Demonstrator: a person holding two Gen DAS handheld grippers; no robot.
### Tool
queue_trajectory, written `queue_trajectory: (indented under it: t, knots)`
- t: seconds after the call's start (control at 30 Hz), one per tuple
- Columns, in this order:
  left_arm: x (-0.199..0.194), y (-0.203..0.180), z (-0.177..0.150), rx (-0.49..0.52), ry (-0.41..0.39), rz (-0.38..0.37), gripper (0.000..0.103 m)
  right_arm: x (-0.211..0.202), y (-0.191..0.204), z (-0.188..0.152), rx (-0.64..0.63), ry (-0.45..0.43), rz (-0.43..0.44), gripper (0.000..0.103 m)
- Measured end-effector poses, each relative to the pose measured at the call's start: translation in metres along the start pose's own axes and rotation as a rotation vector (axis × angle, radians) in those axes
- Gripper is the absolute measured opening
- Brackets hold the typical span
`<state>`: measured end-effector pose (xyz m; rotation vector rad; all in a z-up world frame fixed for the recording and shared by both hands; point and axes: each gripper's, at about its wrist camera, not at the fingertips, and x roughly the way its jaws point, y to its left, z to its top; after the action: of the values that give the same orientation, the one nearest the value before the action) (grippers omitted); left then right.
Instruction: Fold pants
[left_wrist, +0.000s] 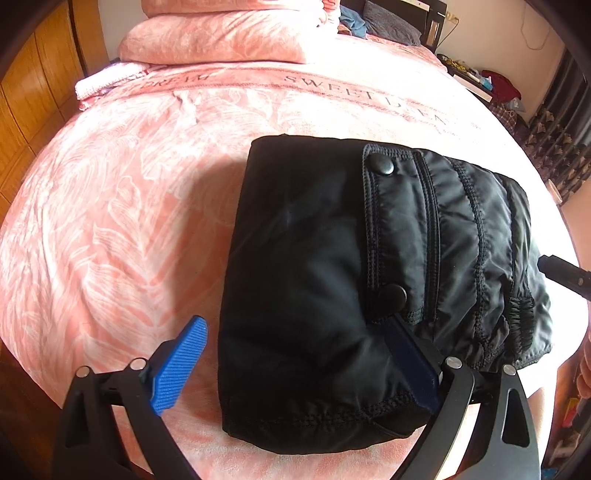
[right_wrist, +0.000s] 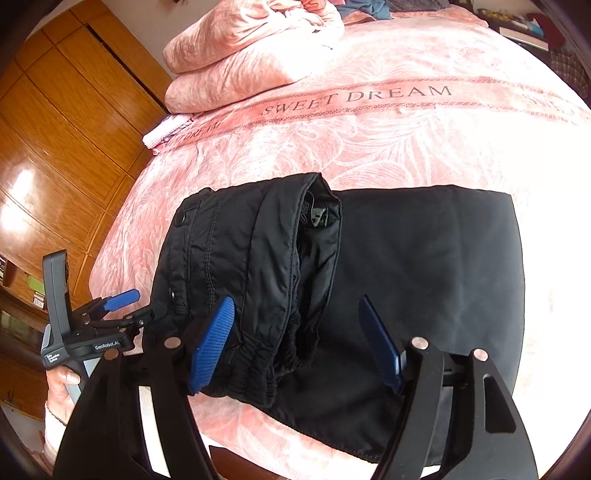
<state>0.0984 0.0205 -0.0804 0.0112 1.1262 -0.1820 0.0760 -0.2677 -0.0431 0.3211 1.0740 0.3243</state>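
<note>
The black pants (left_wrist: 332, 266) lie folded in a thick bundle on the pink bedspread (left_wrist: 110, 229). The waistband with two snap buttons (left_wrist: 382, 168) faces up. My left gripper (left_wrist: 295, 362) is open at the bundle's near corner, left finger on the bedspread, right finger resting on the cloth. In the right wrist view the pants (right_wrist: 424, 277) lie flat with the waistband part folded over on the left. My right gripper (right_wrist: 299, 343) is open above the near edge of the pants, straddling the elastic waistband. The left gripper (right_wrist: 133, 302) shows at the left edge of the pants.
Folded pink quilts (left_wrist: 221, 37) are stacked at the head of the bed, with a small white-pink cloth (left_wrist: 107, 81) beside them. Wooden wardrobe doors (right_wrist: 55, 129) stand along the left side. A cluttered shelf (left_wrist: 480, 81) and curtain are at the far right.
</note>
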Motion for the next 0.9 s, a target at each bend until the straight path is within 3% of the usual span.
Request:
queue_trajectory:
  t: [0.43,0.53,0.77,0.9]
  knots:
    - [0.02,-0.007,0.02,-0.017,0.017,-0.023,0.098,0.048,-0.005,0.039,0.023,0.06,0.029,0.073]
    - [0.022,-0.002,0.033,-0.07,0.007,-0.041,0.097,0.055,-0.004,0.043,0.028,0.075,0.055,0.061]
    - [0.039,-0.002,0.056,-0.094,0.035,-0.064,0.097,0.067,0.0,0.047,0.048,0.095,0.129,0.021]
    - [0.049,0.001,0.054,-0.122,0.052,-0.078,0.1,0.061,0.008,0.044,0.006,0.075,0.119,0.012]
